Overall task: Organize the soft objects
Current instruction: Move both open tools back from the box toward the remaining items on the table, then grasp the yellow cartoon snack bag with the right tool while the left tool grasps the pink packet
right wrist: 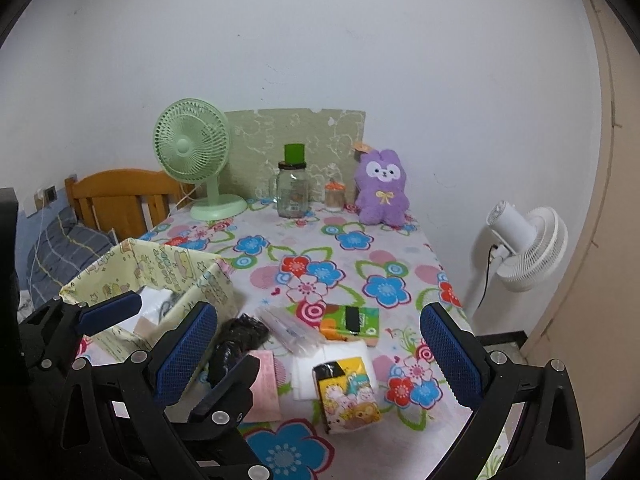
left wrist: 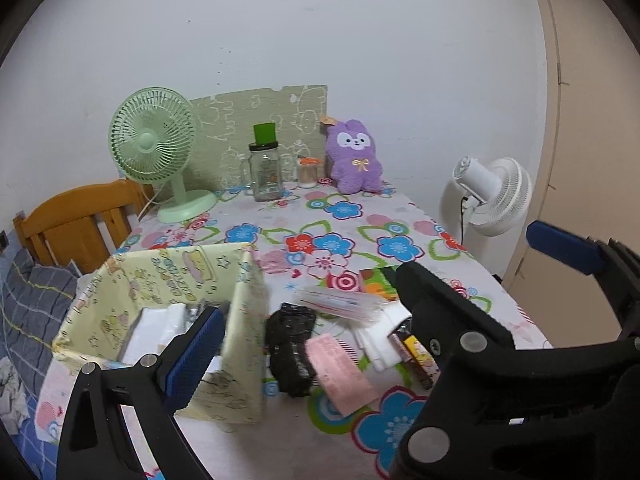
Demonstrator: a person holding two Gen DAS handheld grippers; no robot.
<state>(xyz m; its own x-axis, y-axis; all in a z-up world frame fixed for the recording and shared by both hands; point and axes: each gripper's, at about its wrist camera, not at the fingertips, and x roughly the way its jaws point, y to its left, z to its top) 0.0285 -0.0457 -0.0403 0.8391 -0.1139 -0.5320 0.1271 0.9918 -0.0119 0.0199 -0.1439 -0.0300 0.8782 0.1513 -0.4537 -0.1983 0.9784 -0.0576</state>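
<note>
A pale yellow fabric box (left wrist: 172,304) (right wrist: 160,280) stands at the table's near left with white items inside. Beside it lie a black bundle (left wrist: 290,346) (right wrist: 236,338), a pink packet (left wrist: 340,372) (right wrist: 262,384), a clear sleeve of masks (left wrist: 340,302) (right wrist: 290,328), white tissues (right wrist: 336,360), a yellow cartoon tissue pack (right wrist: 348,396) and a green-orange pack (right wrist: 350,322). My left gripper (left wrist: 304,308) is open and empty above the pile; it also shows in the right wrist view (right wrist: 176,340). My right gripper (right wrist: 320,344) is open and empty over the packs.
A green desk fan (left wrist: 154,148), a glass jar (left wrist: 264,172), a small orange-lidded jar (left wrist: 308,172) and a purple plush (left wrist: 354,158) stand at the table's far edge. A white fan (left wrist: 492,196) is off the right side. A wooden headboard (left wrist: 80,220) and bedding lie left.
</note>
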